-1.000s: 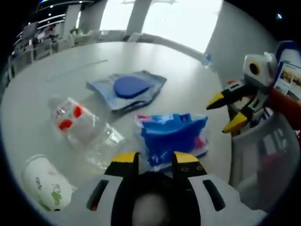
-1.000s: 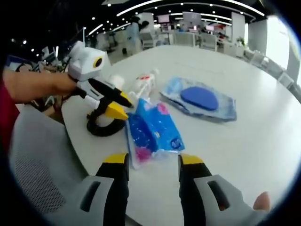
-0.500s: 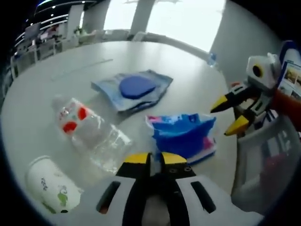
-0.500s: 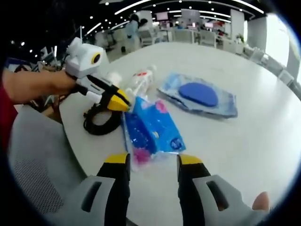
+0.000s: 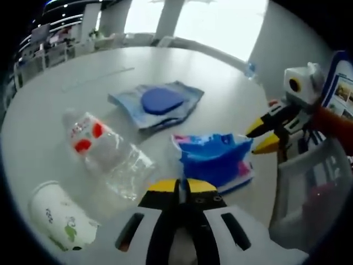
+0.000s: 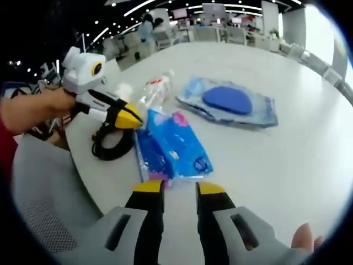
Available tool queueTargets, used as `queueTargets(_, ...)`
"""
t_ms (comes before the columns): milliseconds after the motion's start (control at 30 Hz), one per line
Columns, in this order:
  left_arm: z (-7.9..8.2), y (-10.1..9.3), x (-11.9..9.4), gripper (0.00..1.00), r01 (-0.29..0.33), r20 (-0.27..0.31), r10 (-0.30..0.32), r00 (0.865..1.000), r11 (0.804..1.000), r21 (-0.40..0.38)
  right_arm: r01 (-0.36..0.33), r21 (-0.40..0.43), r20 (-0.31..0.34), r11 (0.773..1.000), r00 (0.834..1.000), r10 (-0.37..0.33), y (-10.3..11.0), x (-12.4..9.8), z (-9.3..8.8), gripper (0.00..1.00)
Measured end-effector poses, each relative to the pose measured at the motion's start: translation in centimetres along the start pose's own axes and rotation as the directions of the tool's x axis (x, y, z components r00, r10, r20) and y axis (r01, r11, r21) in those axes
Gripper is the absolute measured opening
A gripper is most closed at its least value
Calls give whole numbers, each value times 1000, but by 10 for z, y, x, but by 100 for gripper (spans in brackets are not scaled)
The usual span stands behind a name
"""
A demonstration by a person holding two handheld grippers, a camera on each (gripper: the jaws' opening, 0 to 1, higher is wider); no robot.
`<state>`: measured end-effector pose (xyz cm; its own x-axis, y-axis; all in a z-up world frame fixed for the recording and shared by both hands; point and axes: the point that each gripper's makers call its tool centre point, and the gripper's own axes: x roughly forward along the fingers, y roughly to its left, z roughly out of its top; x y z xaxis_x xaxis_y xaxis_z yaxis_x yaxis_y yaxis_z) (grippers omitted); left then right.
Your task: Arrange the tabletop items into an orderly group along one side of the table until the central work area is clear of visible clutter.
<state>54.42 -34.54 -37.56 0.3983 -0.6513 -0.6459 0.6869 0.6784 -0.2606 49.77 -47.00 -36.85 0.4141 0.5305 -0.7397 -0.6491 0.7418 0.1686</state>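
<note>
So the blue pack is lying near the desk edge, between both grippers. Left gripper is pinched together on nothing, right gripper slightly apart (empty too). A thin wrapper could easily be missed or shoved off.

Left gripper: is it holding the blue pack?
No. The left gripper has its jaws shut on nothing, just short of the blue pack.

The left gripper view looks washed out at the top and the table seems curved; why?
Left gripper view: bright window glare bleaches the top; the fisheye lens bends the table edge. Right gripper view: ceiling lights show as streaks, edges soft.
</note>
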Motion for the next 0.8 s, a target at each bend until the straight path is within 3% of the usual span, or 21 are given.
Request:
queueTargets(100,1,-1,0,1,3,1,-3,1000,1000,-3,-6,6,-11,1000,1000,6,1,2,-2,17)
queueTargets(233,0,-3,0,1,10,2,-10,1000,1000,-9,-3,5,-14,1000,1000,3,-1,2,-2,5)
queueTargets(500,4,-7,-4,0,11,4,-11,1000,1000,3,12,-30,-11,999,1000,-12,-3,-1,0,2)
queueTargets(800,19,-15,-8,0,9,21,-10,1000,999,45,36,-57,13,998,999,-35,-9,-13,11,1)
